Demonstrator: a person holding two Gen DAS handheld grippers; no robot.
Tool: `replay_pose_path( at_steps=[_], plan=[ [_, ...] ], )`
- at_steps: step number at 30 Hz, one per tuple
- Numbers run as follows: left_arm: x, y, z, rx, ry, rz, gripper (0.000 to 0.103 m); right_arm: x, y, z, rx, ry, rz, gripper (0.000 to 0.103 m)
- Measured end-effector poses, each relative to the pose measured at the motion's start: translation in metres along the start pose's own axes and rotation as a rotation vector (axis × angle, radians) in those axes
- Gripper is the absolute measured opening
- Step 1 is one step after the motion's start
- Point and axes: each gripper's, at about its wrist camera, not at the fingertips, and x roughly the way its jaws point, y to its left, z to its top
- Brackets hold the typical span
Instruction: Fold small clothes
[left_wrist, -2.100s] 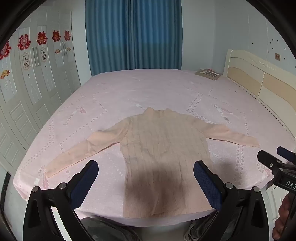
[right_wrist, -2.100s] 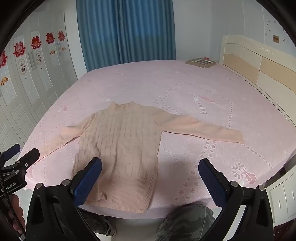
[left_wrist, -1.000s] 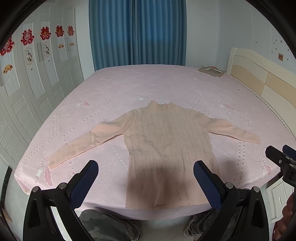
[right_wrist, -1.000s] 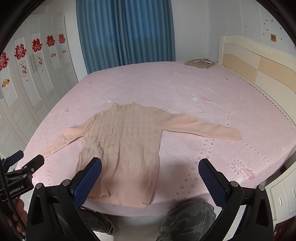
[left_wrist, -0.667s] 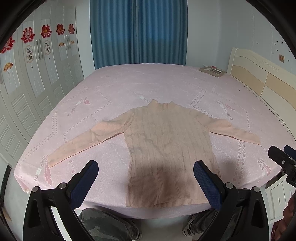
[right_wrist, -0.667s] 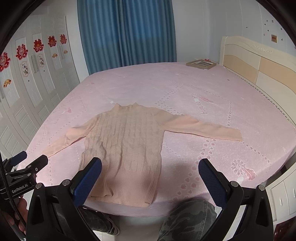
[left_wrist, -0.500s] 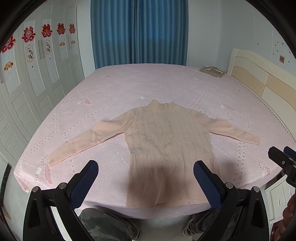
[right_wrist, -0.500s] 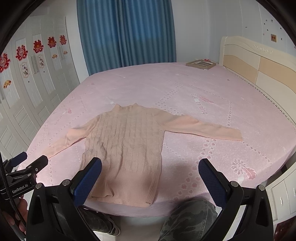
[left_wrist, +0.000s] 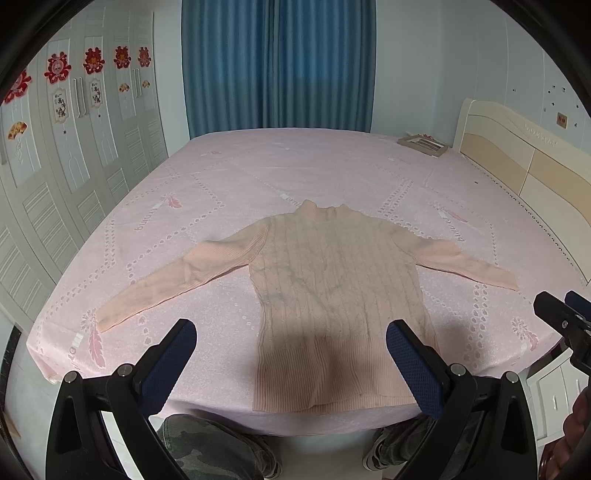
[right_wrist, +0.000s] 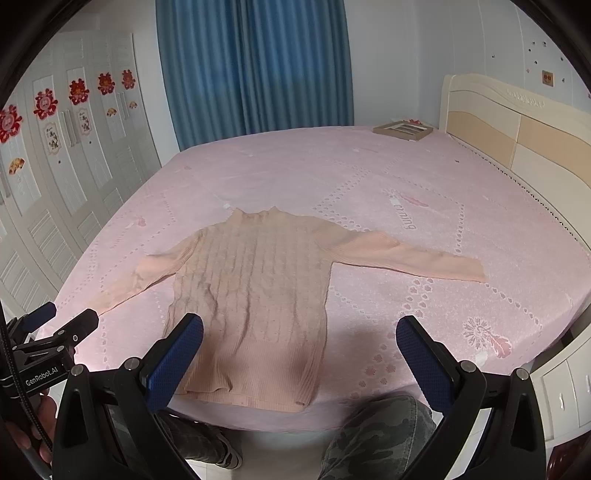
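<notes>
A peach cable-knit sweater (left_wrist: 332, 280) lies flat on the pink bed (left_wrist: 258, 173), sleeves spread to both sides, collar away from me and hem at the near edge. It also shows in the right wrist view (right_wrist: 255, 291). My left gripper (left_wrist: 291, 362) is open and empty, held above the near bed edge in front of the hem. My right gripper (right_wrist: 299, 354) is open and empty, also above the near edge, right of the sweater's hem. Each gripper shows at the side of the other's view.
A picture frame (left_wrist: 423, 144) lies at the far right corner of the bed. A cream headboard (right_wrist: 517, 125) stands on the right, white wardrobe doors (left_wrist: 55, 166) on the left, blue curtains (left_wrist: 277, 62) behind. The person's camouflage trousers (right_wrist: 373, 439) are at the bed's near edge.
Both grippers have drawn back and risen slightly from the bed, so the sweater sits a little farther off. Both stay open and the sweater has not moved.
</notes>
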Motion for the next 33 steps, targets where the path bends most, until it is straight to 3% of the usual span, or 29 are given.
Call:
replay_pose_path(
  at_steps=[33],
  plan=[
    [-0.0082,0.0056,0.0006,0.005,-0.023,-0.007,0.103,-0.0075,0.0049,-0.0028,-0.004,-0.017,0.007,0.102]
  ],
)
